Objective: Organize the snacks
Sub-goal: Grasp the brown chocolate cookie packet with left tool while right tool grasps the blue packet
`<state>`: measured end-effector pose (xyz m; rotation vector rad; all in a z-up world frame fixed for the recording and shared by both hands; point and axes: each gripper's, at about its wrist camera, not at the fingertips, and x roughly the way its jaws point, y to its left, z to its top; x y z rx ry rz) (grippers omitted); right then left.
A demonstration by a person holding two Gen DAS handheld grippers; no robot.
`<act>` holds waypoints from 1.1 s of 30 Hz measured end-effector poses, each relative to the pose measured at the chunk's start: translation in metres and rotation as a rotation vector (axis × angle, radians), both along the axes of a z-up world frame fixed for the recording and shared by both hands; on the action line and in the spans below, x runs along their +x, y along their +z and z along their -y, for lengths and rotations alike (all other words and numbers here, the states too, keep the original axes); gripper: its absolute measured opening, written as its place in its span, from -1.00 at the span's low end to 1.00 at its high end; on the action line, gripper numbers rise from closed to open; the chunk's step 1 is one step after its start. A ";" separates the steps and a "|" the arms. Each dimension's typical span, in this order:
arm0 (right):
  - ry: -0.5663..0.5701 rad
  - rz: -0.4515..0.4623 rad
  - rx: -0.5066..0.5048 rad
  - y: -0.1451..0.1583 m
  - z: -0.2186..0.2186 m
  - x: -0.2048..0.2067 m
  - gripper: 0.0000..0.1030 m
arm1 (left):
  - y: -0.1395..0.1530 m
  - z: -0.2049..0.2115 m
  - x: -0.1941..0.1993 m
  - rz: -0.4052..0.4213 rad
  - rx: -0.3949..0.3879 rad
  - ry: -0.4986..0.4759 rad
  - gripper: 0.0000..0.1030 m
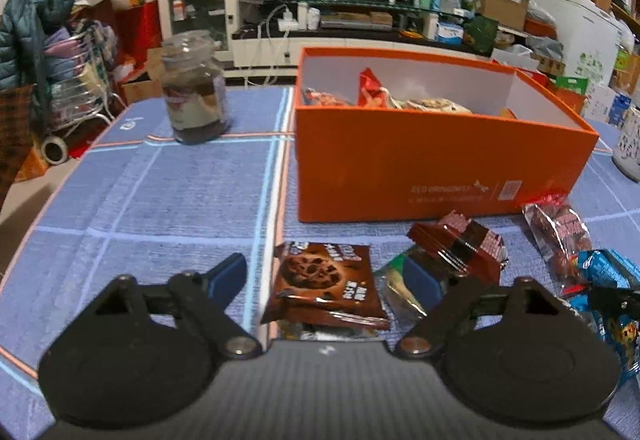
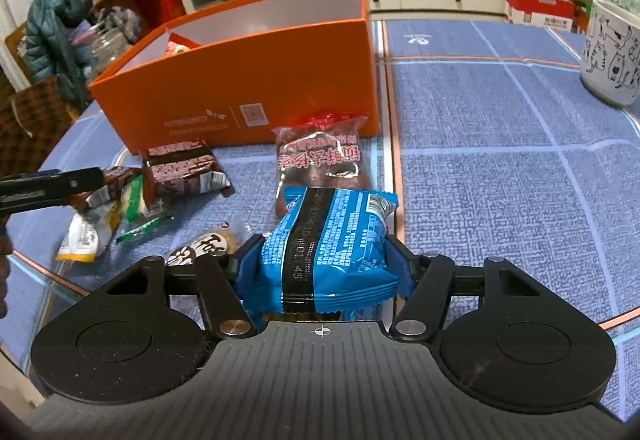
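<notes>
Right wrist view: right gripper [image 2: 322, 260] has its blue pads pressed on both sides of a blue snack packet [image 2: 330, 240]; jaws part-way in, the packet bulging between them, so I read this as a grip; whether the packet is clear of the blue tablecloth [image 2: 500, 168] I cannot tell. Packet's long axis runs straight ahead along the fingers, its dark seam down the middle. Directly beyond its far end lies a clear red-printed packet [image 2: 318, 160], touching or just overlapping it; beyond that, ahead and to the left, stands the orange box [image 2: 248, 80], open-topped, with snacks already inside.

Left wrist view: left gripper [image 1: 326, 280] stands open with a brown cookie packet [image 1: 326, 284] lying flat between its pads, neither pad touching it; the packet sits nearer the right pad, its long axis roughly along the fingers. A dark red packet [image 1: 460, 244] lies just ahead and to the right; a glass jar [image 1: 194, 92] well ahead to the left.

Judgement: the right hand is the loaded one; its coming move turns on the box lying ahead-left and higher than the packet, so lift over the near wall before releasing; the left needs only to close.
</notes>
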<state>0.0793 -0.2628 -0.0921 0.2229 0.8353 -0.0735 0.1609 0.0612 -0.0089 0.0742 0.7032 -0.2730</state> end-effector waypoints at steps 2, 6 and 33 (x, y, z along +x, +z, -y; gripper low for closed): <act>0.007 -0.001 0.001 0.000 0.000 0.000 0.03 | -0.004 0.001 0.006 -0.017 -0.010 -0.004 0.50; 0.013 -0.004 0.001 0.001 0.002 -0.002 0.03 | -0.012 0.001 0.016 -0.069 -0.018 -0.015 0.08; 0.045 0.011 -0.063 0.008 -0.008 -0.004 0.02 | -0.007 0.009 0.007 -0.058 0.075 0.033 0.00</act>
